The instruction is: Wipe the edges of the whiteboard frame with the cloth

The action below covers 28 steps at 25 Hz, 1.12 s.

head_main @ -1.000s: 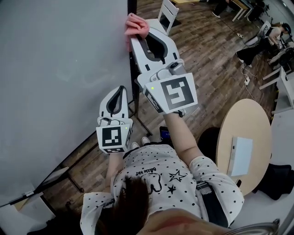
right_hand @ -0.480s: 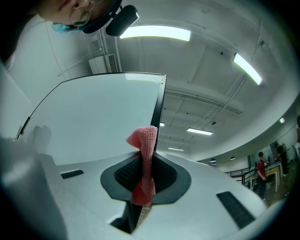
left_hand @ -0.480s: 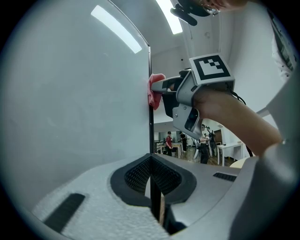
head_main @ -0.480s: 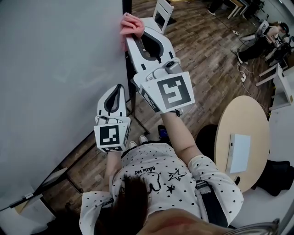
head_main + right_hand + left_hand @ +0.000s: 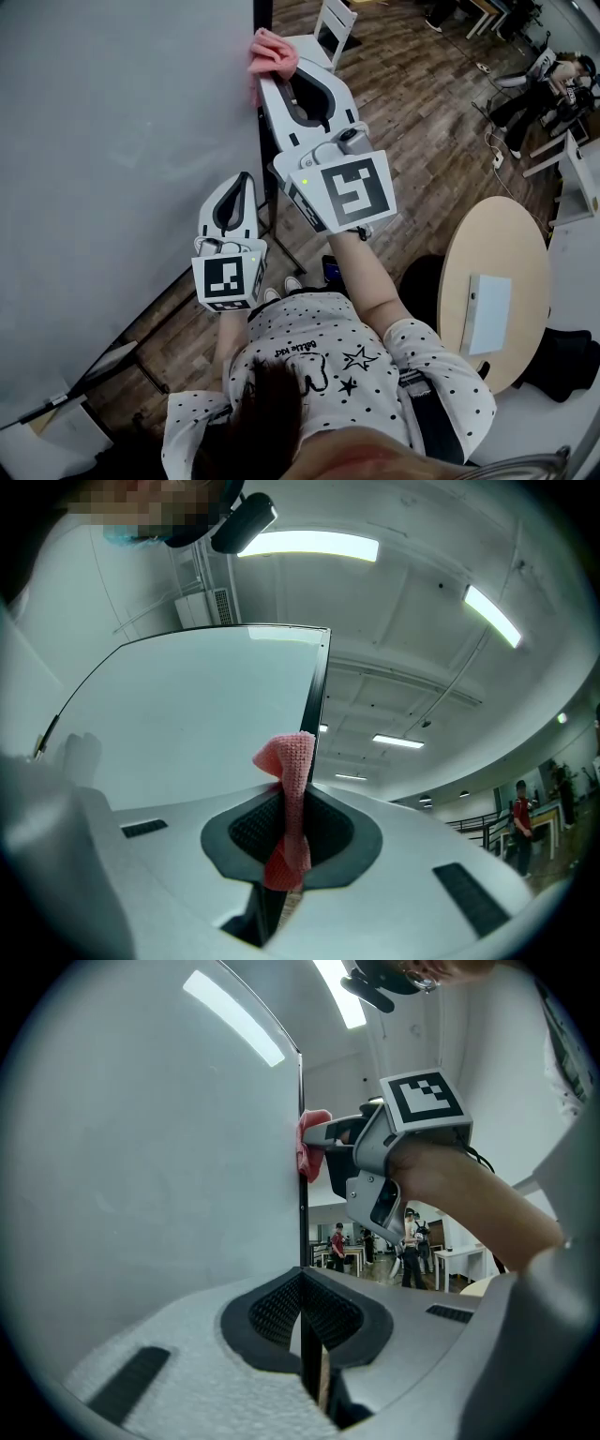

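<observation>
Head view, closest in: what do you see?

A white dotted shirt point(image 5: 328, 366), with both arms reaching up toward the board.

And the nearer tool?

That's the left gripper point(image 5: 244, 180). It sits low, in front of the whiteboard point(image 5: 122, 141) and just beside its black frame point(image 5: 266, 159). Its own camera shows the two jaws drawn together with only a thin slit between them, and nothing is caught there.

The other one?

The right gripper point(image 5: 274, 80) is higher up the same side of the board. Its jaws are pinching the pink cloth point(image 5: 272, 52) — a fold stands up past the tips and a tail hangs down into the dark padded hollow.

Where is the cloth against the board?

It is pressed on the right-hand upright of the frame, bunched over the edge. The left gripper view shows it as a pink lump touching the black strip, well above that gripper's own jaws.

And beyond the board?

A wooden floor point(image 5: 422, 122), then a round pale table point(image 5: 506, 244) to the right with a flat white slab point(image 5: 489, 316) lying on it. Farther off is a white chair point(image 5: 333, 28). At the far right people point(image 5: 544, 80) sit among desks — too small to tell more.
</observation>
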Each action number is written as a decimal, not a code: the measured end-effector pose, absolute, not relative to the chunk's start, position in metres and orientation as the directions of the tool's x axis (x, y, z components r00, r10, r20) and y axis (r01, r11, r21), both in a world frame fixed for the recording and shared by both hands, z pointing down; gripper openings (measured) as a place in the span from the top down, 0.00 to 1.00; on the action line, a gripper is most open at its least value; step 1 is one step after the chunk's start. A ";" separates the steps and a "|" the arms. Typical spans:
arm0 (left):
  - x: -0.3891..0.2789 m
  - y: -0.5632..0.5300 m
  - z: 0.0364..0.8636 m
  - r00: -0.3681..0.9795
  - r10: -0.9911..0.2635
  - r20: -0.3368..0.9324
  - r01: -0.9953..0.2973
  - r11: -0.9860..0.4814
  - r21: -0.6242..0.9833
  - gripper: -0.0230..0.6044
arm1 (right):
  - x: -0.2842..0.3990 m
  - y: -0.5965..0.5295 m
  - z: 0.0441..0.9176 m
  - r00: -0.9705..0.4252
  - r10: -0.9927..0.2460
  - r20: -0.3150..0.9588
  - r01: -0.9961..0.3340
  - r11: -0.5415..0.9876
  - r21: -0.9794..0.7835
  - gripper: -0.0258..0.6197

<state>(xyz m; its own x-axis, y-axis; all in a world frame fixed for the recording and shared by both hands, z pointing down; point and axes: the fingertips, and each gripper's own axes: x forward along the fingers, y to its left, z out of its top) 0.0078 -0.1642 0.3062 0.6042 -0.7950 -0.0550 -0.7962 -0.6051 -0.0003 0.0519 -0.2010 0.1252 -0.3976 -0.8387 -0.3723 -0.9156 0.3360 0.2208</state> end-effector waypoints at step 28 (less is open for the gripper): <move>0.008 -0.154 0.305 0.600 -0.798 -0.060 -0.799 -0.601 0.004 0.94 | 0.052 -0.197 0.141 -0.387 -0.853 -0.351 -0.920 0.332 0.207 0.91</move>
<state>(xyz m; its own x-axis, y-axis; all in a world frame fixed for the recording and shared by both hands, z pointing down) 0.0084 -0.1540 0.3048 0.6000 -0.7977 -0.0600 -0.7990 -0.6013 0.0042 0.0521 -0.1966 0.1410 -0.3865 -0.8528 -0.3513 -0.9203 0.3317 0.2074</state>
